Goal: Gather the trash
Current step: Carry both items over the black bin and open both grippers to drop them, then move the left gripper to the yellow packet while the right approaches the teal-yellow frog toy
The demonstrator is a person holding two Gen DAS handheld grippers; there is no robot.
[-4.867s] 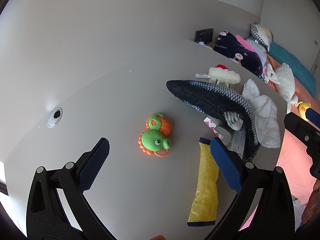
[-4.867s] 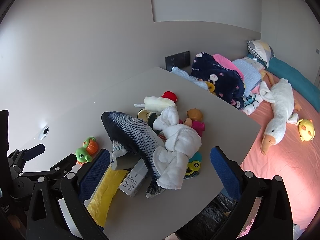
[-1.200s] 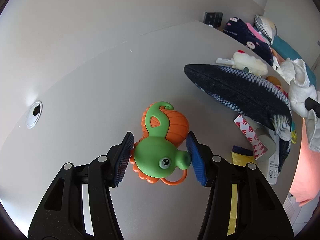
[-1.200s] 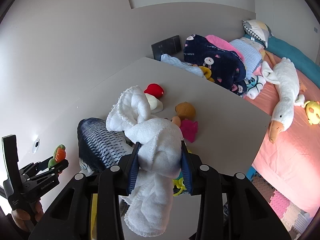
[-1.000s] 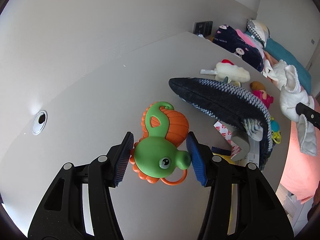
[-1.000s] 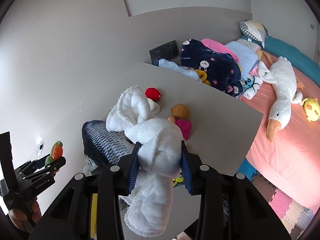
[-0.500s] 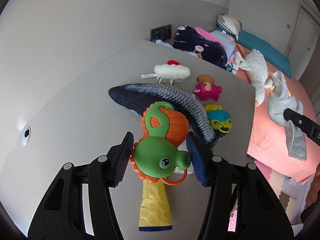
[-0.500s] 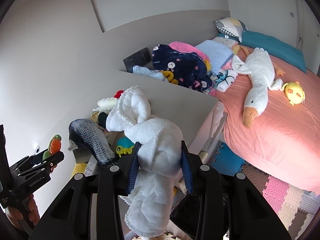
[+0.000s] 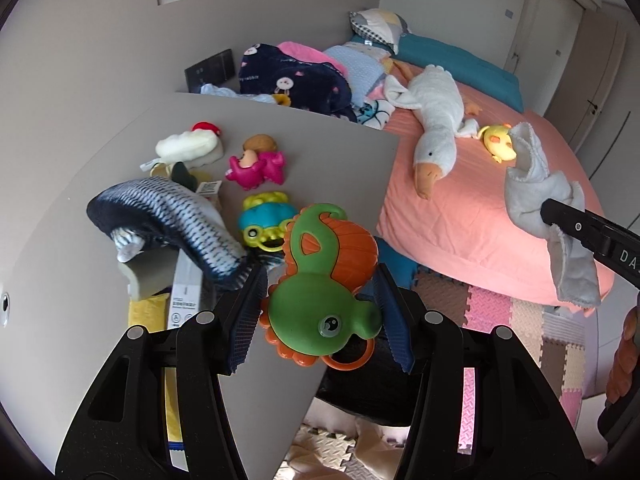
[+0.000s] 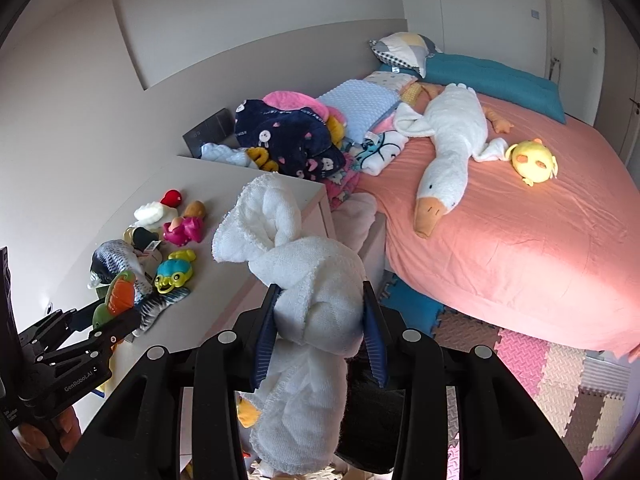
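Note:
My left gripper is shut on a green and orange snail toy, held in the air past the front edge of the grey table. My right gripper is shut on a white towel, held off the table toward the bed; the towel also shows in the left wrist view. A yellow wrapper, a small white box and a plush fish lie on the table. A dark bag sits on the floor below the left gripper.
Plush toys lie on the table: a pink doll, a blue and yellow toy, a white one. A bed with a pink sheet holds a white goose and clothes. Foam mats cover the floor.
Both grippers have moved away from the table toward the bed side, each keeping its hold. The left one now hangs past the table edge over the floor.

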